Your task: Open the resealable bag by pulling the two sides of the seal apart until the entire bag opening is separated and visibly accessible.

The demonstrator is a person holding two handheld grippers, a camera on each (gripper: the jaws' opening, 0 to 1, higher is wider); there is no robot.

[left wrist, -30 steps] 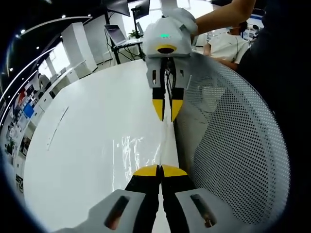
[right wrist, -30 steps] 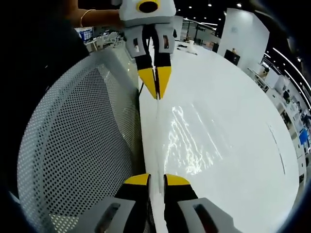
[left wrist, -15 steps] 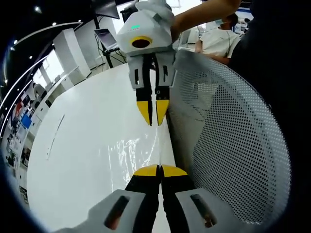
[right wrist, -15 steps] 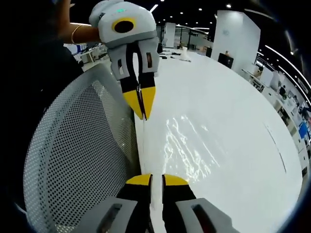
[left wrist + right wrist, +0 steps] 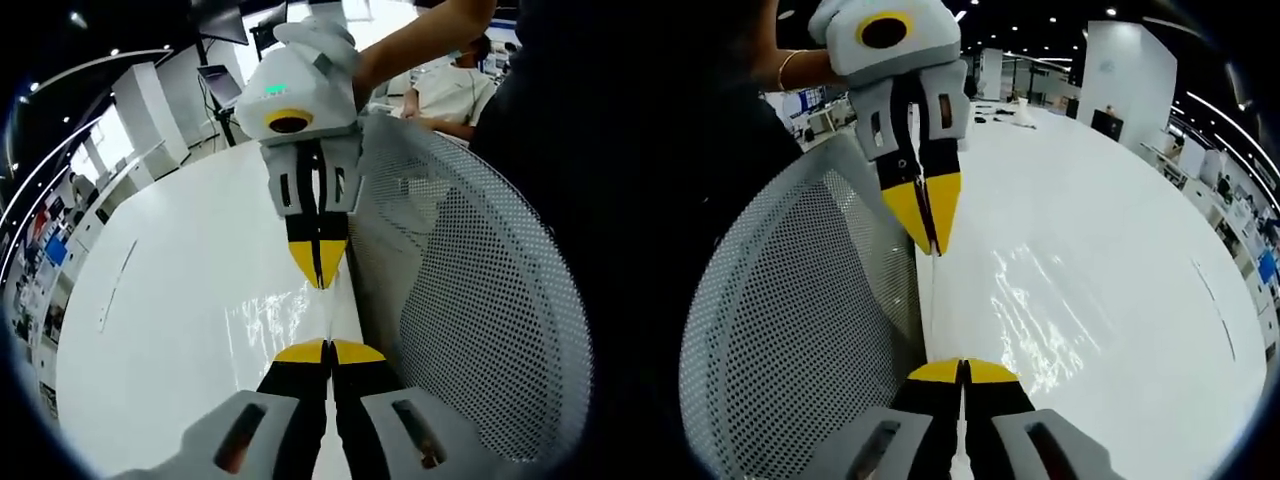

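Left gripper view shows my left gripper (image 5: 327,350) at 6 o'clock with its two yellow tips pressed together on the thin top edge of the resealable bag (image 5: 260,330), which runs up the middle of the picture toward 12 o'clock. The right gripper (image 5: 318,278) comes down from 12 o'clock and its yellow tips are also clenched on the same edge, just beside mine. In the right gripper view I see the same thing mirrored: the right gripper (image 5: 960,371) at 6 o'clock closed on the edge, the left gripper (image 5: 927,240) coming from 11 o'clock, closed too. The bag is glossy and clear, with wrinkled reflections at 4 o'clock (image 5: 1040,310), and it lies over the white table (image 5: 1110,200). A white perforated mesh panel (image 5: 790,330) curves at 8 o'clock. I judge that the seal is not yet separated, because I see one single line between the grippers and no gap. I cannot tell whether each gripper holds only one lip or both lips together; this matters most. To do the step well, I think each gripper must hold a different side, then pull apart slowly and across the seal, not along it, so the film does not slip out or tear.
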